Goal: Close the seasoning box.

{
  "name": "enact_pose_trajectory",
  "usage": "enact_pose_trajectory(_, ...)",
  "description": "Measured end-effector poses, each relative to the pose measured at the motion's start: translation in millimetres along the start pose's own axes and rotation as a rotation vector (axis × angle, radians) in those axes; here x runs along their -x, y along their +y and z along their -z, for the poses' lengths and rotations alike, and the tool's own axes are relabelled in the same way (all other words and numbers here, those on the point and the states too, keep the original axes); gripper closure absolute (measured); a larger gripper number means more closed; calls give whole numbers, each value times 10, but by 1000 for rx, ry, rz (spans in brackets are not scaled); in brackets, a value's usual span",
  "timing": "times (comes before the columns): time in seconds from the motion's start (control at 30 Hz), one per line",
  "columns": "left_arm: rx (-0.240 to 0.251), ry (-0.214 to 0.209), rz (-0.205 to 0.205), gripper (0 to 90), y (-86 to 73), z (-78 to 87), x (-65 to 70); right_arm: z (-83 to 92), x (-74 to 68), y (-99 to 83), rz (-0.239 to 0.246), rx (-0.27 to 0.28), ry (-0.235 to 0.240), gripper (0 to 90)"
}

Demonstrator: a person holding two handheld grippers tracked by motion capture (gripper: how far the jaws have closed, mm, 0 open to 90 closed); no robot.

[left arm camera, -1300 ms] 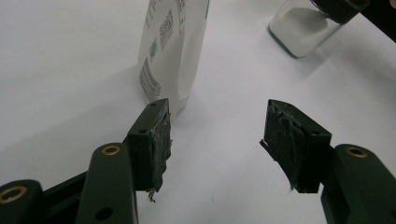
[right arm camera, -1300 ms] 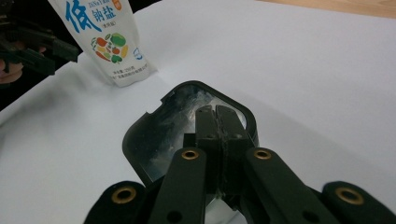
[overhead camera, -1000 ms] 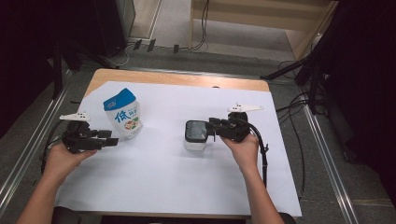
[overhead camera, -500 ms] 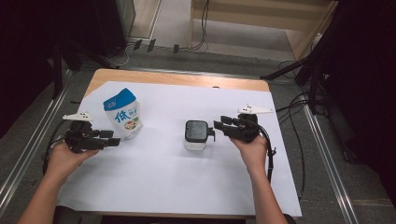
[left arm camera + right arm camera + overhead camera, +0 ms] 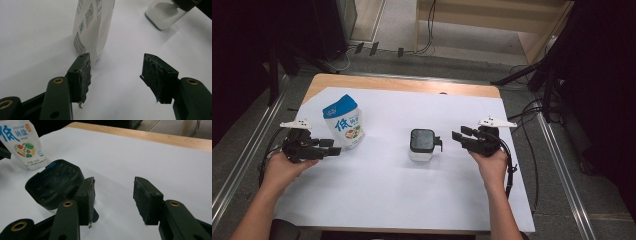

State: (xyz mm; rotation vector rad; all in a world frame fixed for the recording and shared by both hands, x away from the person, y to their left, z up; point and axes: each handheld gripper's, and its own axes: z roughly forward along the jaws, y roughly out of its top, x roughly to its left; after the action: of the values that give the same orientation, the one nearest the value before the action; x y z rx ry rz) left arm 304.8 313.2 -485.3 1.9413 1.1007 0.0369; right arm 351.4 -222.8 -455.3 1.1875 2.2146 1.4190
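White paper [image 5: 377, 200] covers the surface [image 5: 402, 84], whose bare wood shows along the far edge. Near the left edge the left gripper [image 5: 333, 147] rests low in a hand [image 5: 282, 167], its fingers [image 5: 81, 75] spread with nothing between them. In the left gripper view the tips point at the foot of the pouch [image 5: 93, 27], which stands just beyond the left finger; whether that finger touches it I cannot tell. Toward the right edge the right gripper [image 5: 462, 136] sits in the other hand [image 5: 489, 165], pointing left at the jar. Its fingers [image 5: 147, 200] have just been opening and now stand apart, empty. In the right gripper view the jar [image 5: 56, 183] lies just outside the left finger, not between the two.

The jar [image 5: 422, 145] stands near the middle of the surface, clear glass with white powder inside and a black lid with a tab on its right side, a short gap from the right gripper's tips. The pouch [image 5: 344, 121], white with a blue top and printed front, stands upright farther back toward the left far corner, well apart from the jar.
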Motion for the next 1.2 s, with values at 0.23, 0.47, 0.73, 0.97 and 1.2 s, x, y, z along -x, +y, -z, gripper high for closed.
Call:
enact_pose_trajectory(0.23, 3, 4, 4, 412, 4, -3, -18, 102, 88, -122, -21, 14, -46, 503)
enact_pose_trajectory(0.47, 8, 6, 8, 411, 3, -2, -34, 246, 155, -214, -31, 36, -92, 484)
enact_pose_trajectory(0.73, 14, 6, 14, 409, 5, -9, -43, 337, 202, -330, -41, 38, -122, 459)
enact_pose_trajectory(0.97, 14, 7, 16, 408, 7, -17, -53, 296, 202, -363, -19, 21, -166, 442)
enact_pose_trajectory(1.2, 14, 9, 16, 408, 6, -17, -54, 288, 218, -365, -38, 24, -170, 435)
